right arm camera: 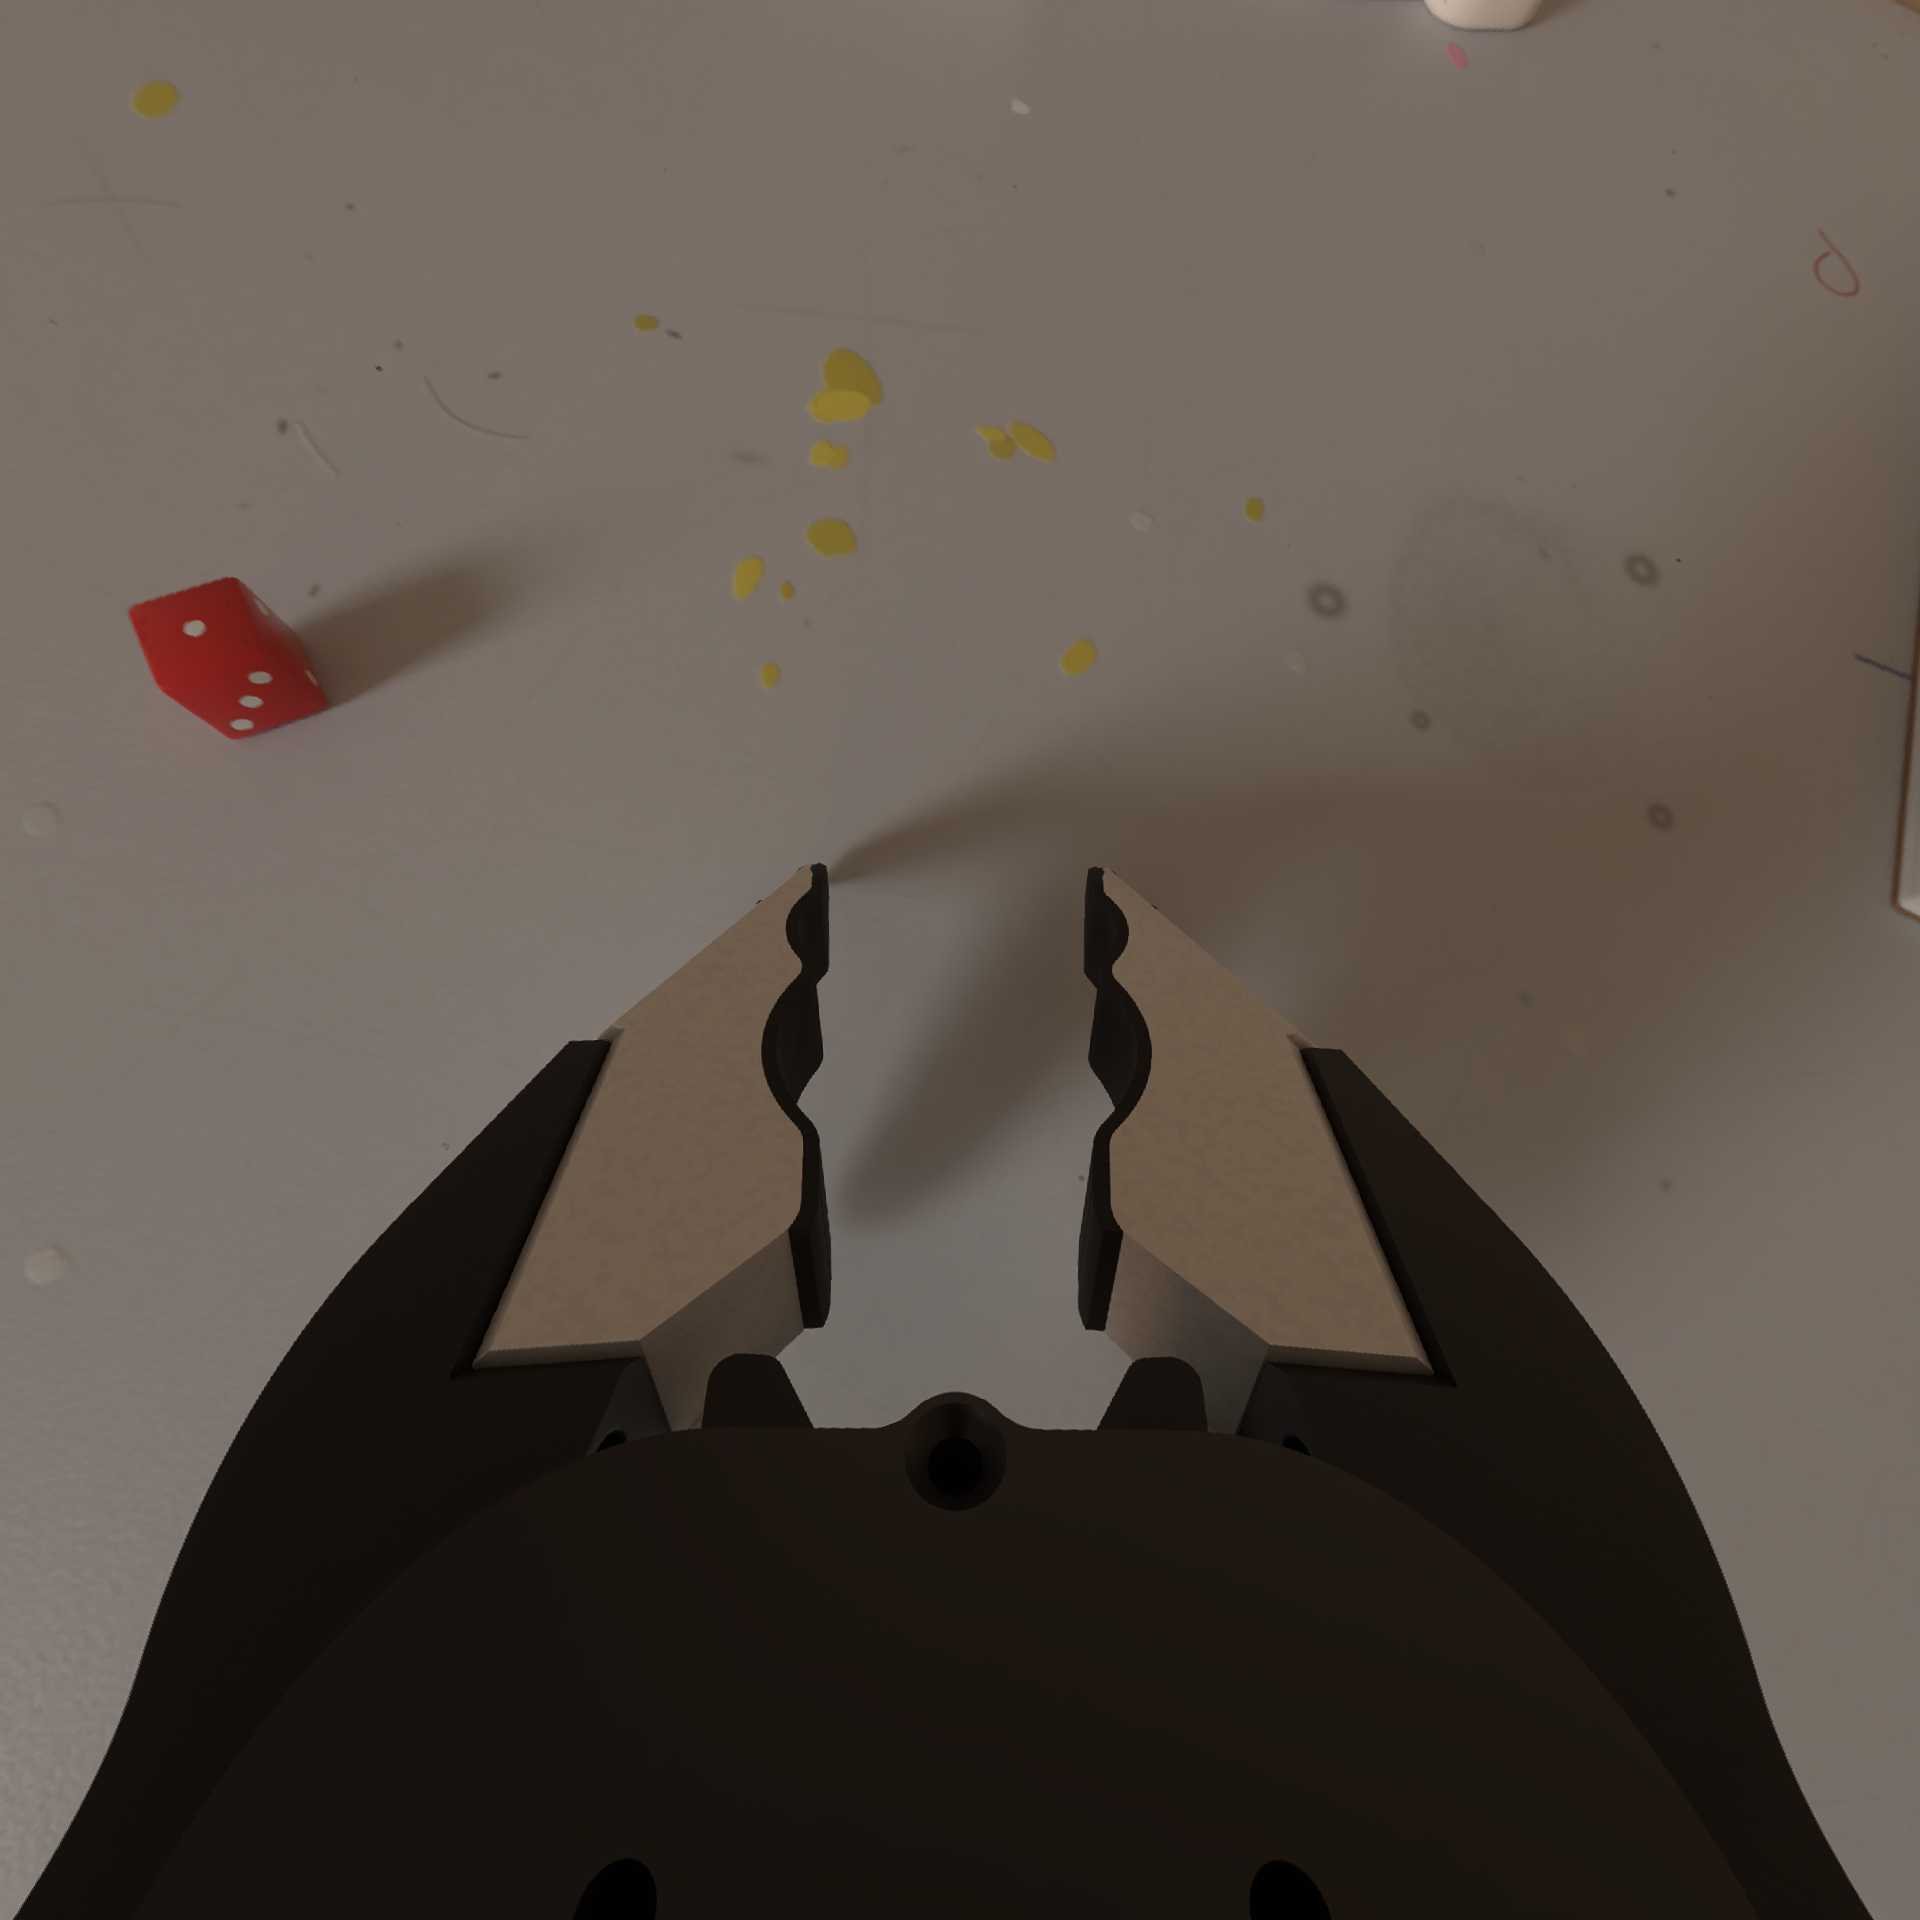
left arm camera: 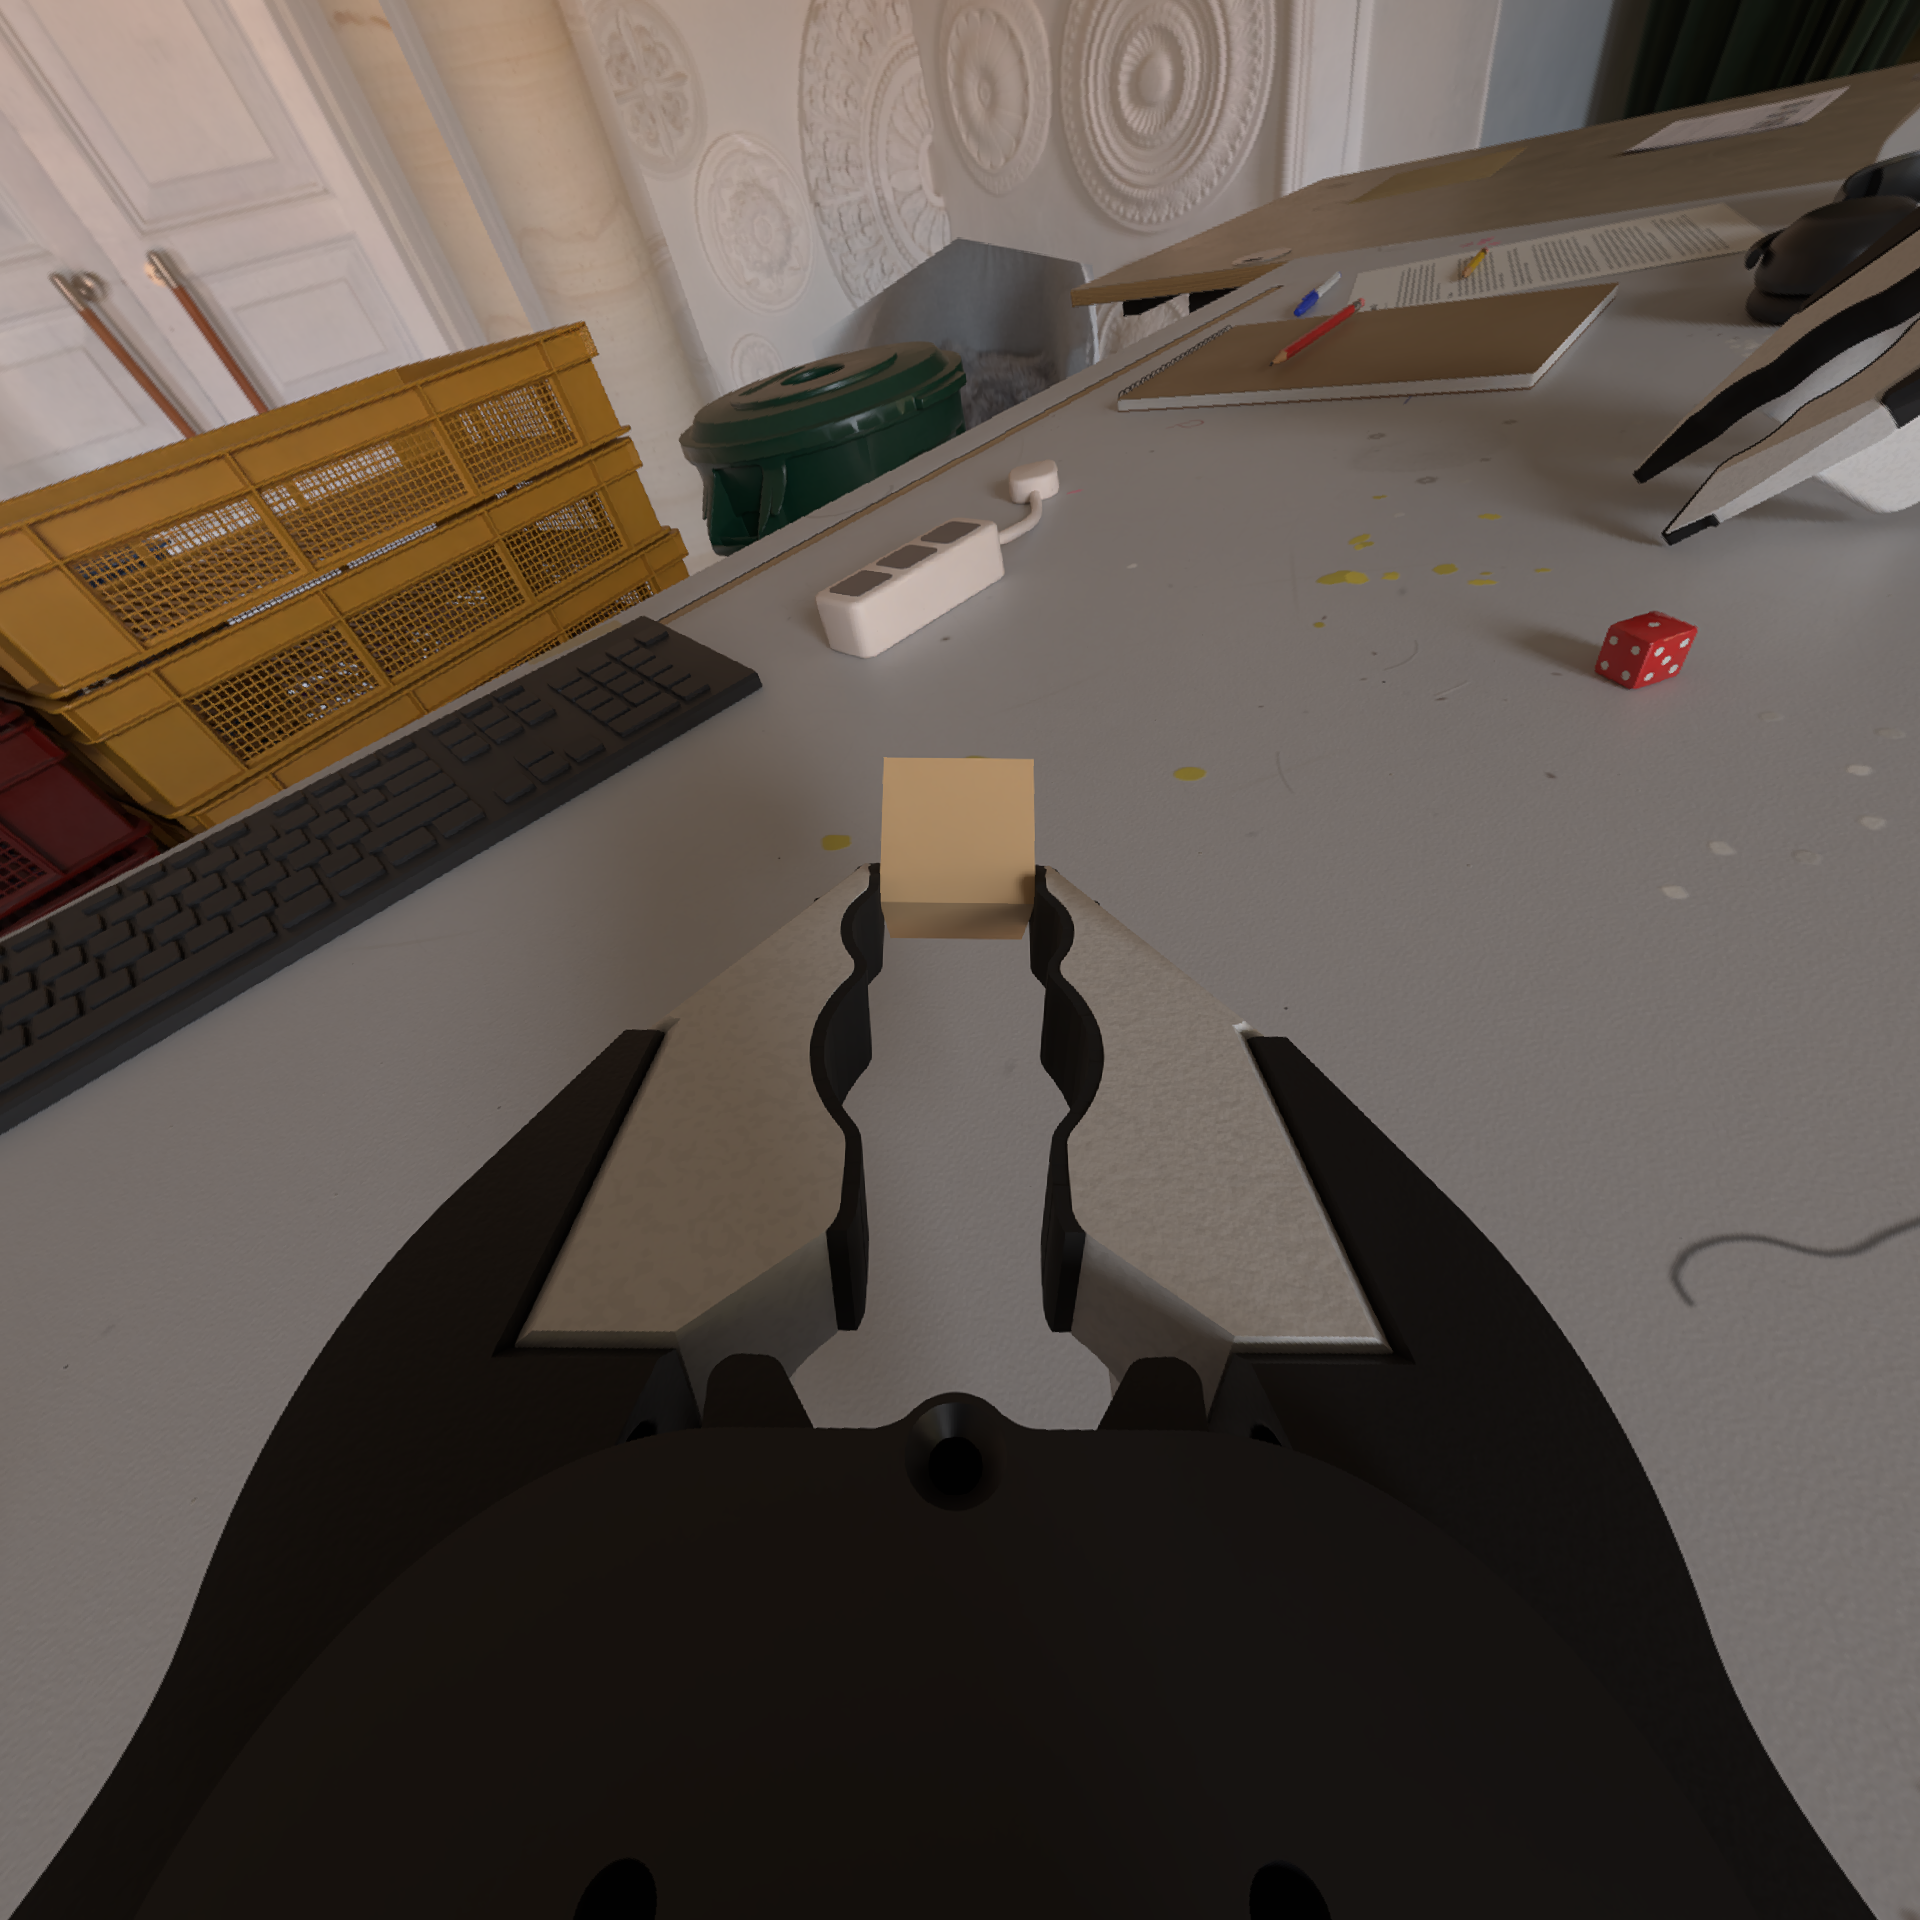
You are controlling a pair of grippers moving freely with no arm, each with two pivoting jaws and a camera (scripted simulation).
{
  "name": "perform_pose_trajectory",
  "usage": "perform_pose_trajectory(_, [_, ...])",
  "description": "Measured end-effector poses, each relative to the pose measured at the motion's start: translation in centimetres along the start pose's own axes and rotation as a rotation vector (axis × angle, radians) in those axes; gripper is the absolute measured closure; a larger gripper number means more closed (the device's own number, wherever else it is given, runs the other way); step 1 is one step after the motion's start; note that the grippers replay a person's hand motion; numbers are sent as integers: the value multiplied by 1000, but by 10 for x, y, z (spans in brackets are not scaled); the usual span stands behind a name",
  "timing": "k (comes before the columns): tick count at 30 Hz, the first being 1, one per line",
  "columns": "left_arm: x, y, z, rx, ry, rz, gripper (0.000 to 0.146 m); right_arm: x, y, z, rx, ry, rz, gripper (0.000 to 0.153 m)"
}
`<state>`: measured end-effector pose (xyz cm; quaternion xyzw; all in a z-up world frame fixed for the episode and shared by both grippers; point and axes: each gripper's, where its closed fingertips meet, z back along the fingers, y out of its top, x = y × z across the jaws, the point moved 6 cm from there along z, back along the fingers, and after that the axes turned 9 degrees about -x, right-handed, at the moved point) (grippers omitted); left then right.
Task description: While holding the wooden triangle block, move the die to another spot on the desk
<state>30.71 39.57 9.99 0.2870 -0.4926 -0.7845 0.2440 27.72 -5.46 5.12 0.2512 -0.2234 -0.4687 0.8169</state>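
My left gripper point(left arm camera: 957, 883) is shut on the pale wooden triangle block point(left arm camera: 956, 836), which sits between its fingertips above the grey desk point(left arm camera: 1351, 1039). The red die point(left arm camera: 1645, 650) with white pips lies on the desk, far to the right of the block. My right gripper point(right arm camera: 956, 883) is open and empty, pointing down at the desk. In the right wrist view the die point(right arm camera: 227, 657) lies well to the left of the fingertips and a little beyond them. The right gripper also shows in the left wrist view point(left arm camera: 1673, 509), above and beyond the die.
A black keyboard point(left arm camera: 343, 821) lies at the left, a white power strip point(left arm camera: 909, 587) beyond the block. A notebook point(left arm camera: 1371, 353) with a red pencil point(left arm camera: 1317, 332), a blue pen and papers lie at the far side. Yellow crates point(left arm camera: 312, 561) and a green bin point(left arm camera: 821, 436) stand off the desk.
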Motion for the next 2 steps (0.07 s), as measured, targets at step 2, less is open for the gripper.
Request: perform_pose_trajectory(2, [0, 0, 0, 0, 0, 1, 119, 1, 0, 0, -3, -8, 8, 106])
